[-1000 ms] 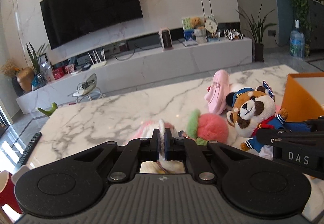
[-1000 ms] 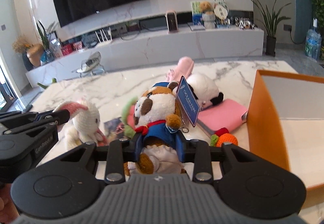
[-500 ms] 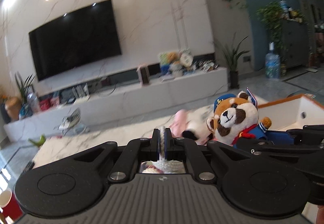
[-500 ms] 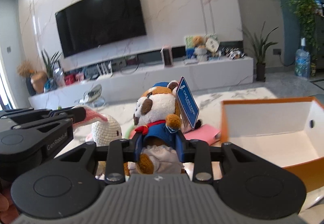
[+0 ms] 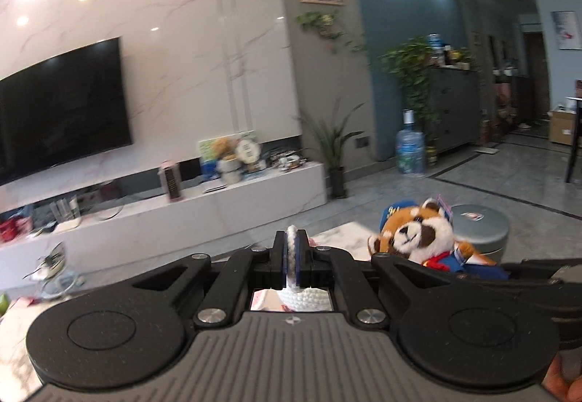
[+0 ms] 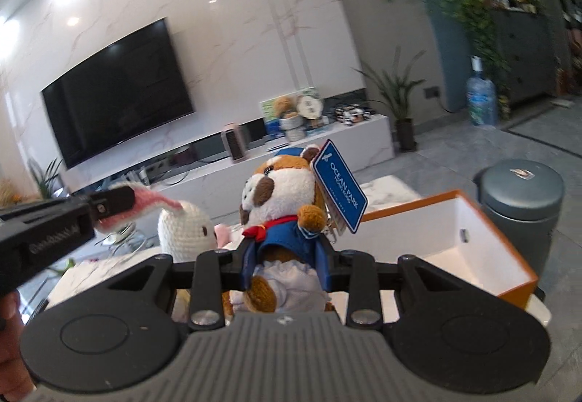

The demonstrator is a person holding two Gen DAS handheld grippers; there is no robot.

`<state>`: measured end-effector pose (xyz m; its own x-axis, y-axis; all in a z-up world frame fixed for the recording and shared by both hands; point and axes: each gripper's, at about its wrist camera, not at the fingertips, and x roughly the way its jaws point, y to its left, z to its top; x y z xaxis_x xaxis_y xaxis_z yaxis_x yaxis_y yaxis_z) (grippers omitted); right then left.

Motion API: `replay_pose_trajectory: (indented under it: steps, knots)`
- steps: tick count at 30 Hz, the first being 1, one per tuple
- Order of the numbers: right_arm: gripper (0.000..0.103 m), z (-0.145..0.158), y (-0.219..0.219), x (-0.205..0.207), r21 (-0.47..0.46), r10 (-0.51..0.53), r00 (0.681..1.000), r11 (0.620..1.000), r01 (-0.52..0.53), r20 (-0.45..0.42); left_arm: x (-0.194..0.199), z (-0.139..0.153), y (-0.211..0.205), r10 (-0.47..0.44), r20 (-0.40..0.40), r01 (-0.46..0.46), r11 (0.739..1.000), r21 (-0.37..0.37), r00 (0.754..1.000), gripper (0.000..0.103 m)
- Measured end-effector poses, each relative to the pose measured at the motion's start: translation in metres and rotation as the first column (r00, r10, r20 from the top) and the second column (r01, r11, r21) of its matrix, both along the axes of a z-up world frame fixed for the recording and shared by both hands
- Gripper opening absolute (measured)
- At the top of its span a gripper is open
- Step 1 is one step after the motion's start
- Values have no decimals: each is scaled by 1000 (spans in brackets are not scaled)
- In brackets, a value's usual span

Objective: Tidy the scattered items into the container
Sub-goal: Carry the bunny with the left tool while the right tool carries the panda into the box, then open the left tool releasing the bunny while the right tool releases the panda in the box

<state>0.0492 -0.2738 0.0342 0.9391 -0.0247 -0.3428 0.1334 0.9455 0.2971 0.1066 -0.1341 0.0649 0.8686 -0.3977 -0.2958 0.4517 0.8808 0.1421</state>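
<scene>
My right gripper [image 6: 285, 265] is shut on a red panda plush [image 6: 282, 198] in a blue sailor suit with a blue tag, lifted above the table. To the right stands the orange box [image 6: 483, 231] with a white inside, open at the top. My left gripper [image 5: 291, 256] is shut on the pink-lined ear of a white crochet bunny [image 6: 185, 229], which hangs in the air left of the panda. In the left wrist view the panda plush [image 5: 418, 238] shows at right, and only a strip of the bunny's ear [image 5: 291, 249] shows between the pads.
The marble table [image 6: 385, 183] lies below and behind the toys. A grey round bin [image 6: 520, 198] stands on the floor past the box. A white TV bench [image 5: 163, 216] and a large television [image 6: 116, 114] fill the back wall.
Both grippers have risen off the table and swung right, carrying the bunny and the panda. The orange box has come into view under the panda's right side, and the other toys dropped out of sight.
</scene>
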Motion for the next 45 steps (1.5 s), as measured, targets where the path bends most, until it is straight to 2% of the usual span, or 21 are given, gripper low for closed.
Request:
replay_pose_trajectory:
  steps: [7,14,19,25,34,35,37,38,40,41,45]
  knots:
    - [36,-13,-46,23,39,-80,996,996,81,-47,31,-11,-54,-103,-69,104,995,9,992,4]
    - [36,-46,-72,68,77,-64,984,994,77,-167,73,-57,-85,-110,-182,127,988,85,977,4]
    - [36,-70,-79,105,111,-27,962,992,59,-273,102,-86,-89,-76,-244,109,986,127,967,4]
    - [36,-93,-77,137,127,6,934,991,42,-358,116,-103,-85,-62,-301,108,985,138,952,5]
    - [37,-108,-68,163,92,8,898,995,36,-441,129,-113,-76,-50,-310,95,987,132,949,7]
    - [37,-110,-70,164,99,10,895,994,38,-447,129,-113,-76,-53,-308,97,987,130,950,10]
    - [37,-113,-69,166,96,9,889,995,39,-457,127,-114,-73,-61,-301,102,987,121,952,28]
    - [37,-114,-68,167,91,6,888,995,41,-461,127,-113,-73,-64,-295,103,988,117,953,33]
    - [37,-115,-67,168,82,-2,884,996,45,-467,124,-111,-71,-74,-284,111,987,116,956,53]
    - [38,-115,-66,169,75,-6,883,996,47,-470,123,-110,-71,-79,-278,115,986,117,957,56]
    - [40,-117,-65,173,60,-17,875,997,52,-484,120,-107,-69,-83,-274,121,985,125,958,58]
